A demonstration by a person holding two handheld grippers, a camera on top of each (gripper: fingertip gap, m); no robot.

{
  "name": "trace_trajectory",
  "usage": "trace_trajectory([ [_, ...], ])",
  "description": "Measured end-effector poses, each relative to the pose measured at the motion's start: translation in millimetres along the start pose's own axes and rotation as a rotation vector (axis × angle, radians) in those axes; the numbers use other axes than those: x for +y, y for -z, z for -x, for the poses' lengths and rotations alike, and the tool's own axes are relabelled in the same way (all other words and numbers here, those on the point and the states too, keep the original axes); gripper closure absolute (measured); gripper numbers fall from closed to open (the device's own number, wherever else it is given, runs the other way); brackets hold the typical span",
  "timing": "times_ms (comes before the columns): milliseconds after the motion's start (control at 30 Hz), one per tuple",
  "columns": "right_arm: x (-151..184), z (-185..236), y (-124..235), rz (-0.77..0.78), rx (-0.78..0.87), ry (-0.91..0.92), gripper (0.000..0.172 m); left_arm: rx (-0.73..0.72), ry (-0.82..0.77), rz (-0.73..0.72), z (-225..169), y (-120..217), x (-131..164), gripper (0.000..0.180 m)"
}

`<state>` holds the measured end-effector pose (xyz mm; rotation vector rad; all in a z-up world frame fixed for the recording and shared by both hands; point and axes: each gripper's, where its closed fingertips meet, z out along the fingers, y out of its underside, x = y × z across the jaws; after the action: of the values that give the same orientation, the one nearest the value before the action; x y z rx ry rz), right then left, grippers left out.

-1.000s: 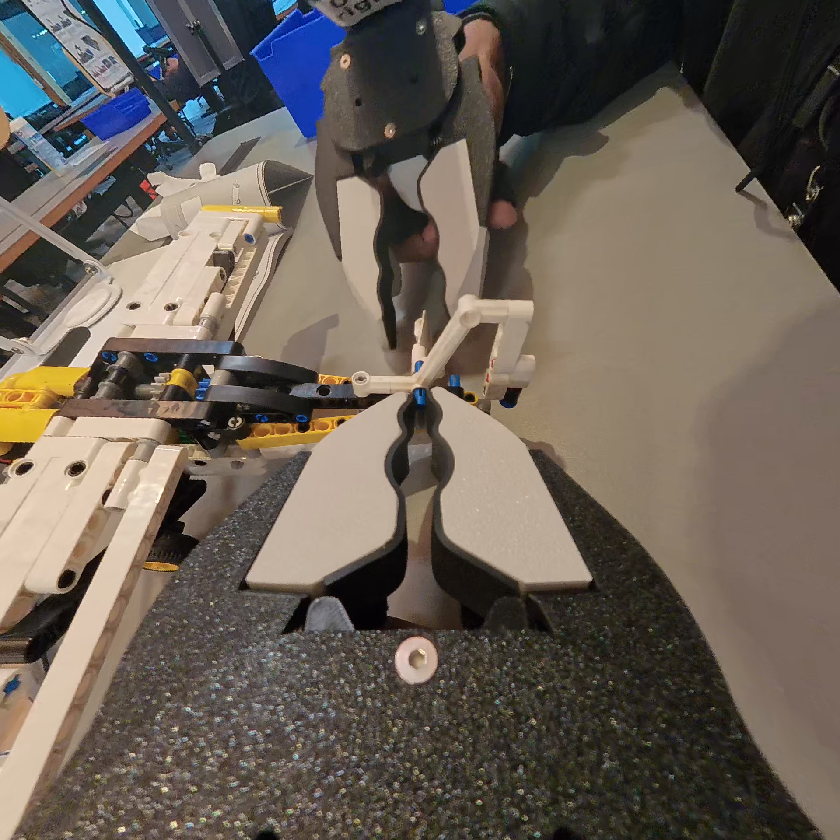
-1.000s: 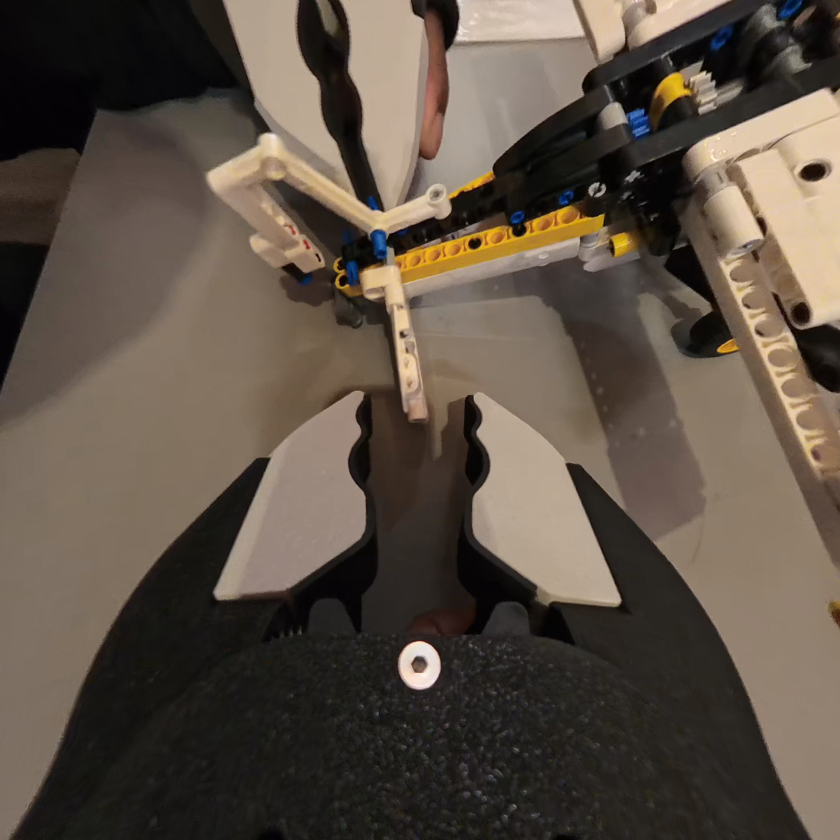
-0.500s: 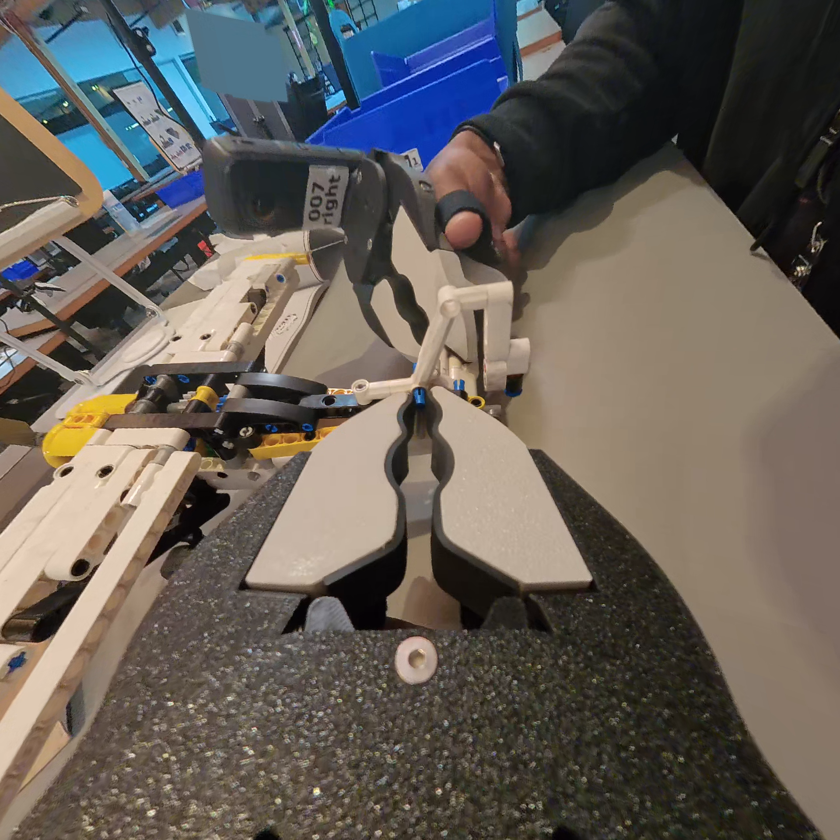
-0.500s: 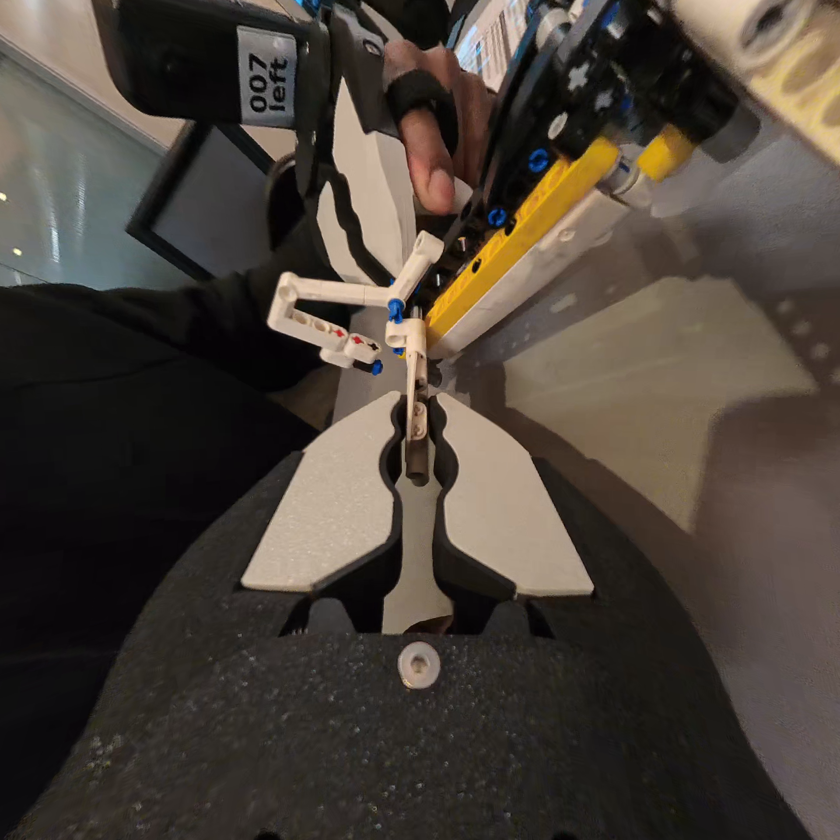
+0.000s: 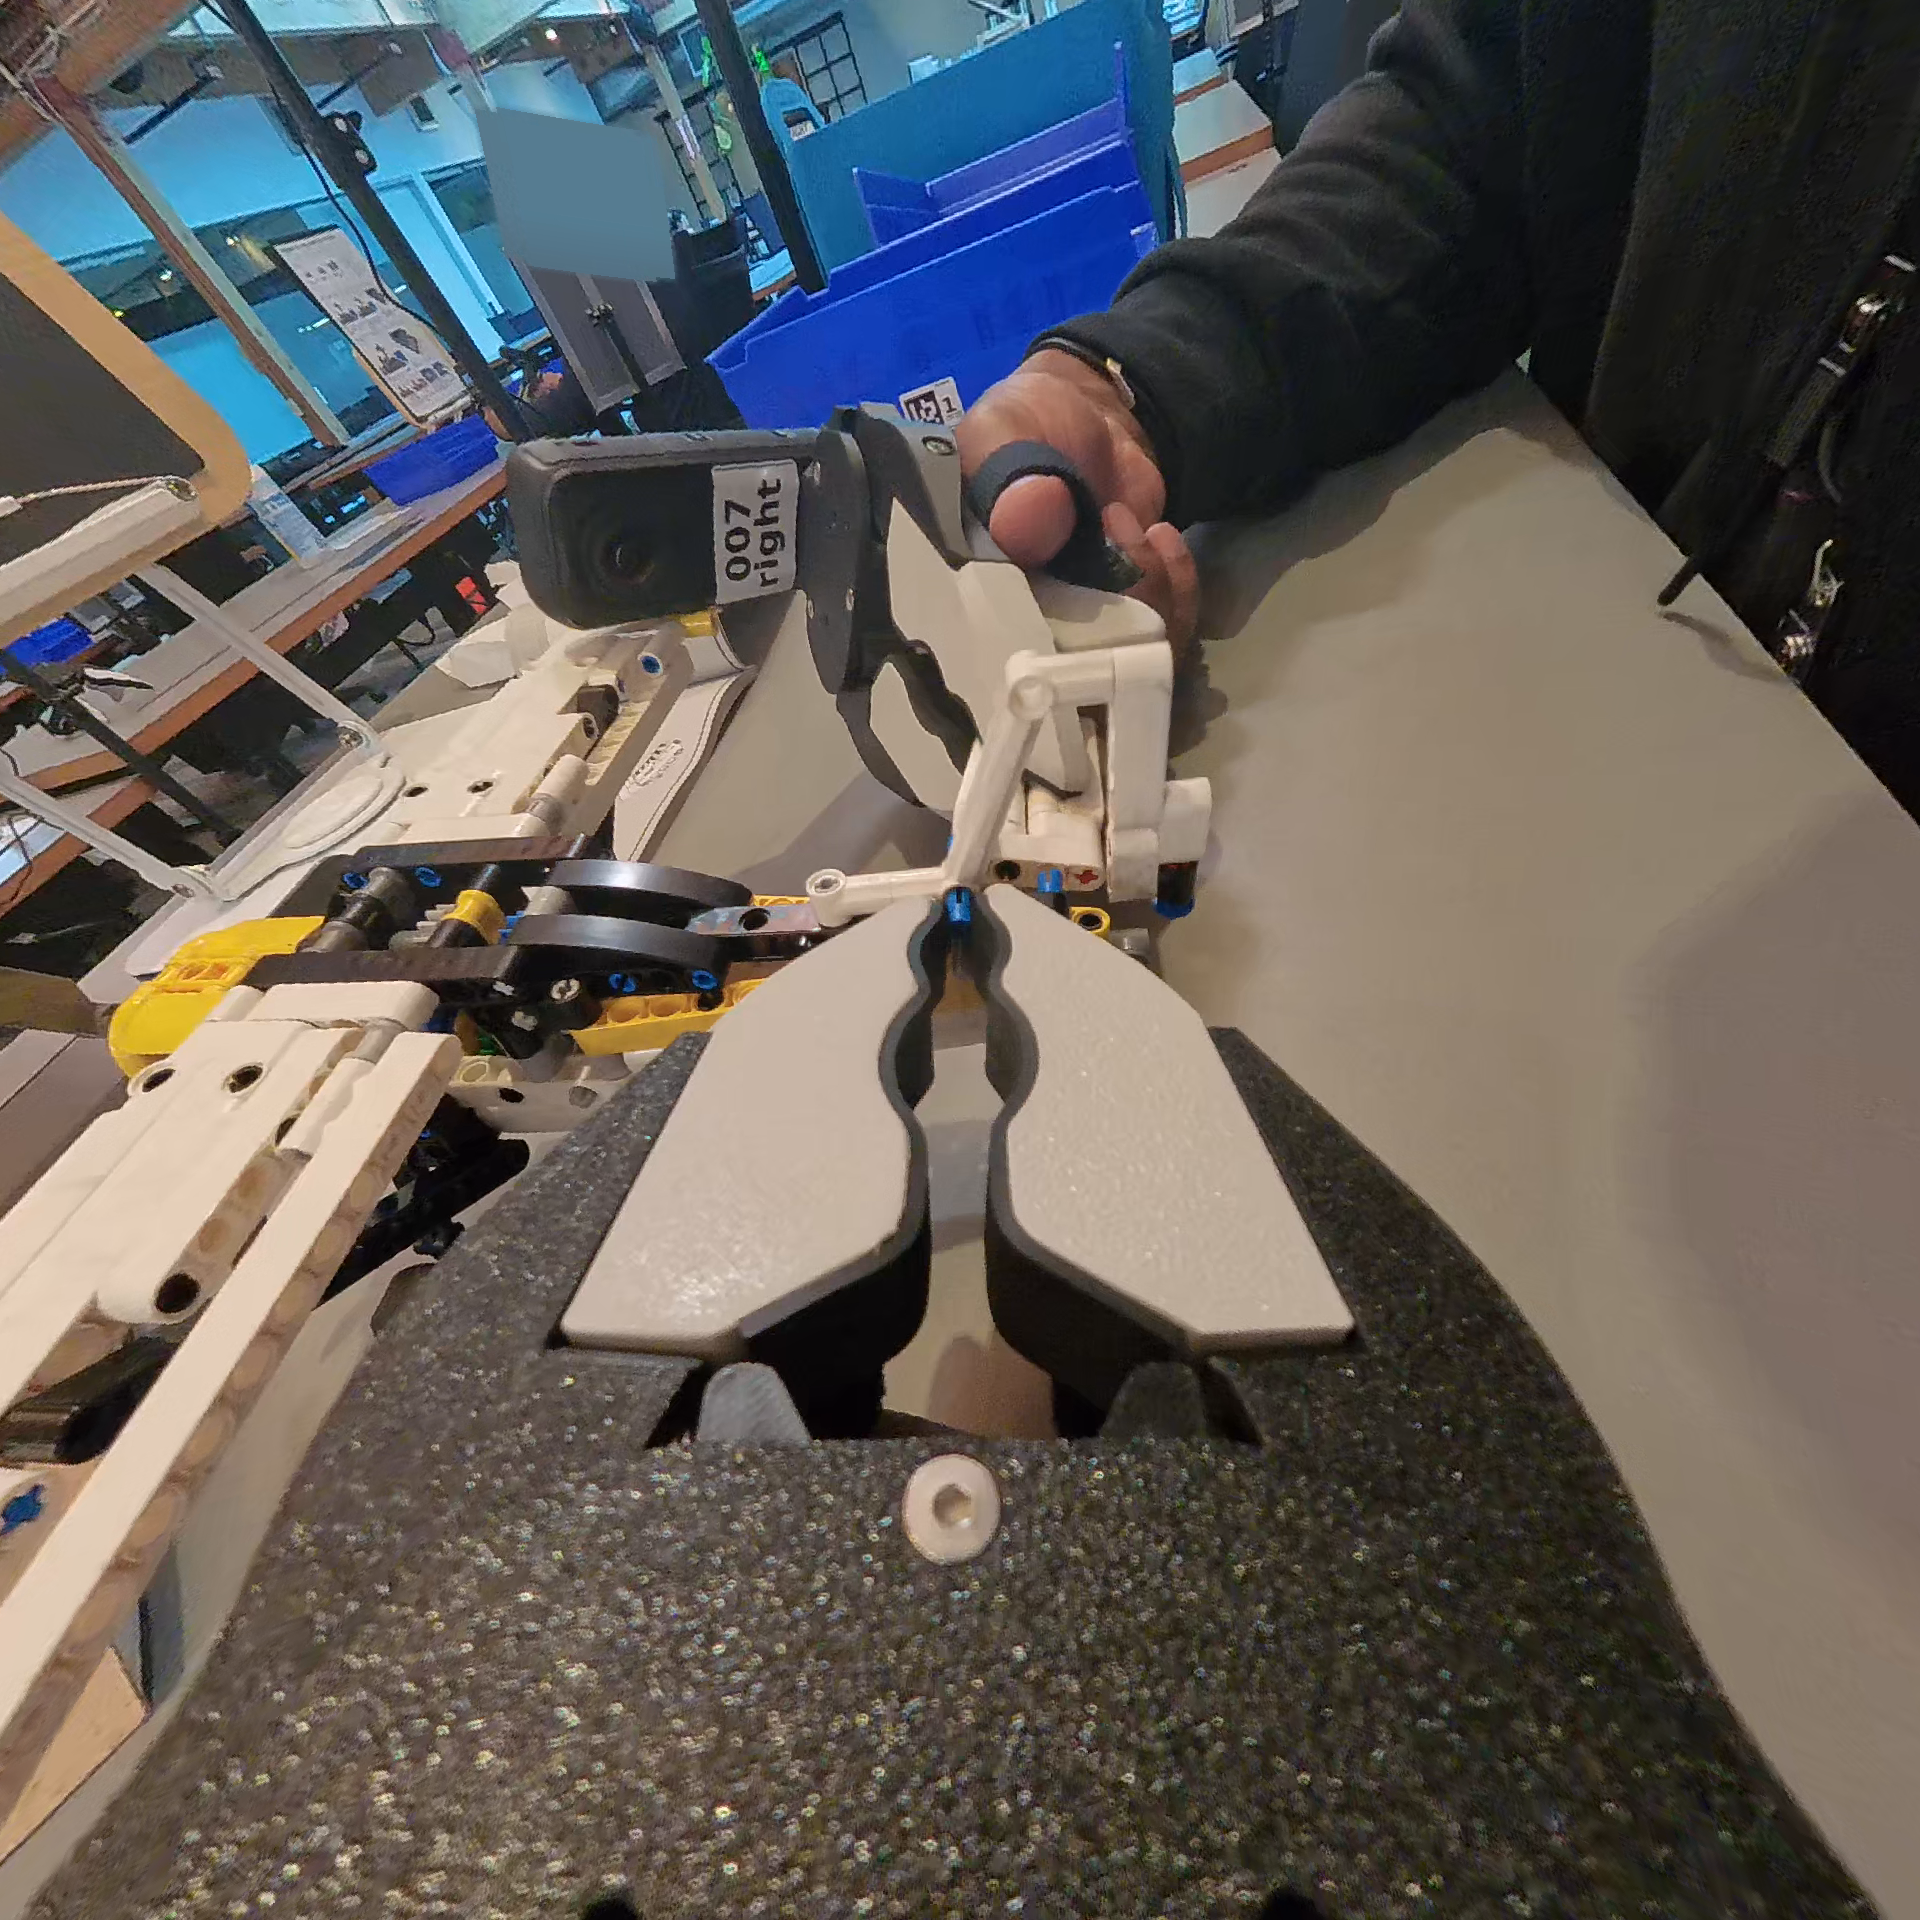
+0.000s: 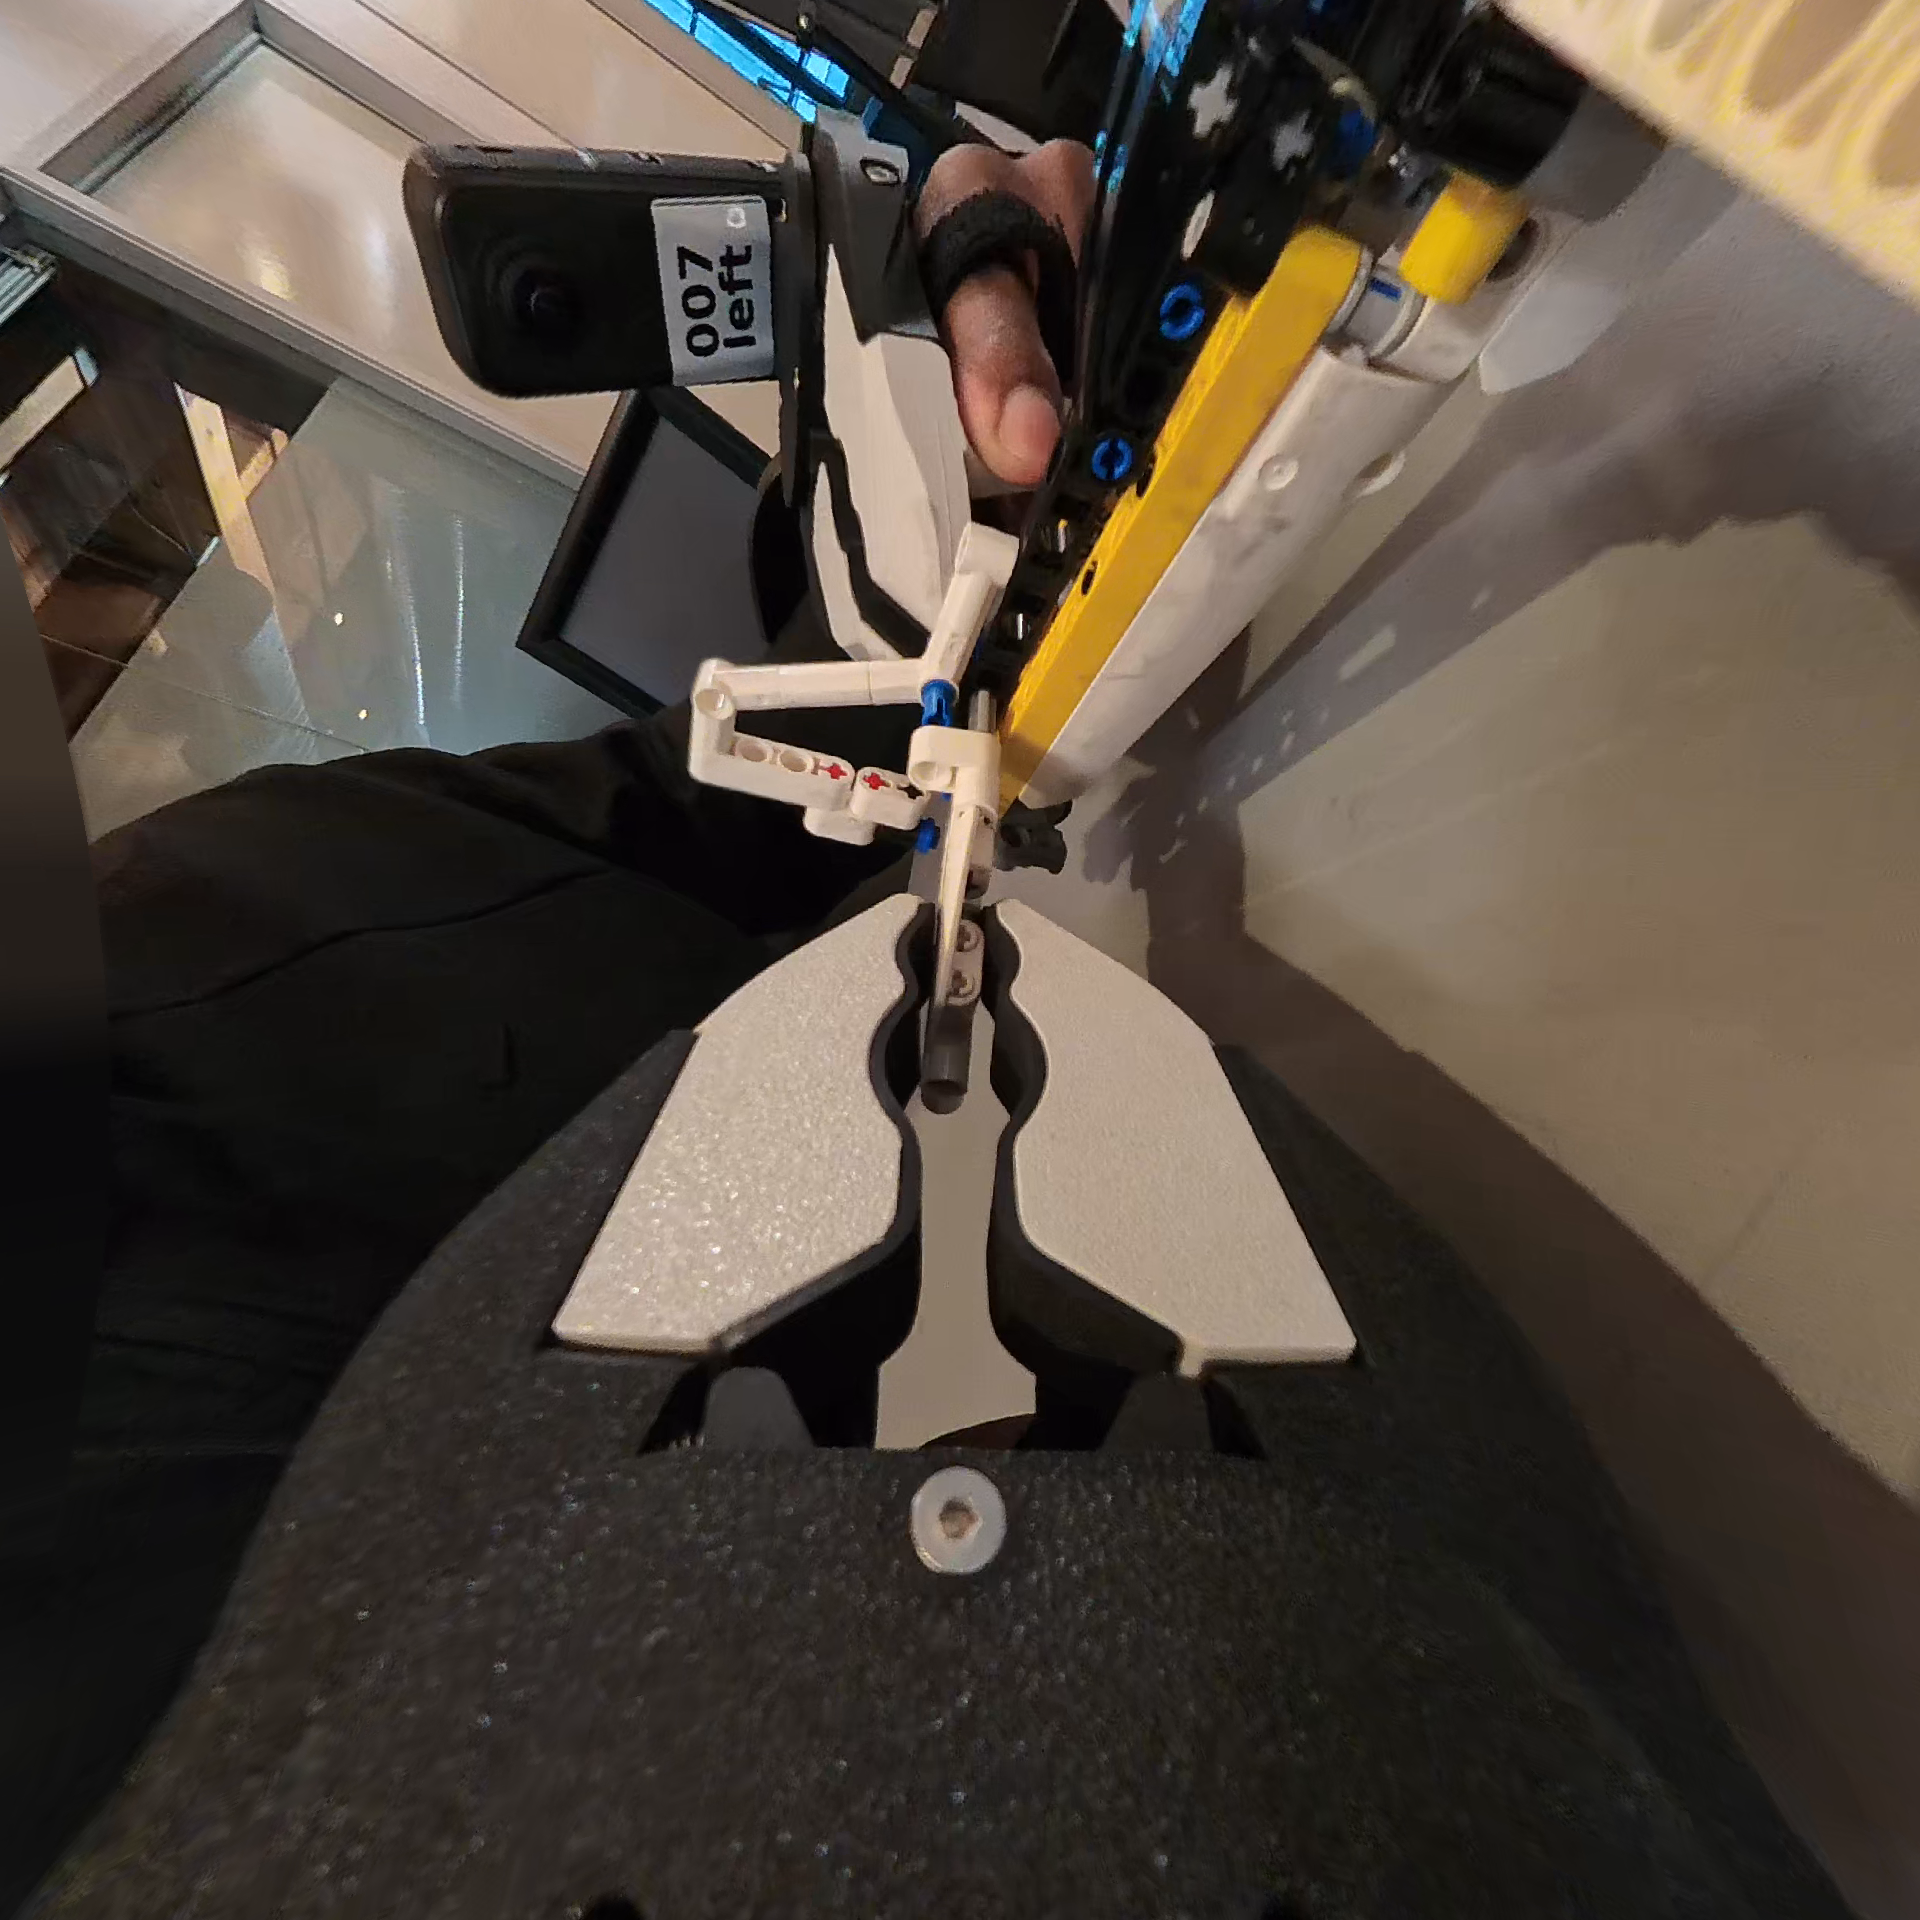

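We see blue bins (image 5: 935,301) beyond the grey worktop (image 5: 1507,935); a poster (image 5: 364,312) stands further left; a dark-framed panel (image 6: 644,561) behind.

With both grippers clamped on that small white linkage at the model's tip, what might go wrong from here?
1. The left gripper pinches only a small blue pin; it may slip out.
2. The right gripper clamps a thin white beam; opposing pulls might pop the white linkage apart.
3. The yellow and black model is otherwise unheld and may shift.

Brick model (image 5: 436,966) on grey table (image 5: 1507,935)
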<state>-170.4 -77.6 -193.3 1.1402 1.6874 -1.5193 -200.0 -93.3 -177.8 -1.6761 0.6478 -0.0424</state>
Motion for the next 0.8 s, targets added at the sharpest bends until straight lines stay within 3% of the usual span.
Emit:
trace_trajectory([
  [800,-4,-5,-5,-0.055,0.024,-0.091,0.165,0.077,-0.063,0.021,-15,-5,2,0.176],
])
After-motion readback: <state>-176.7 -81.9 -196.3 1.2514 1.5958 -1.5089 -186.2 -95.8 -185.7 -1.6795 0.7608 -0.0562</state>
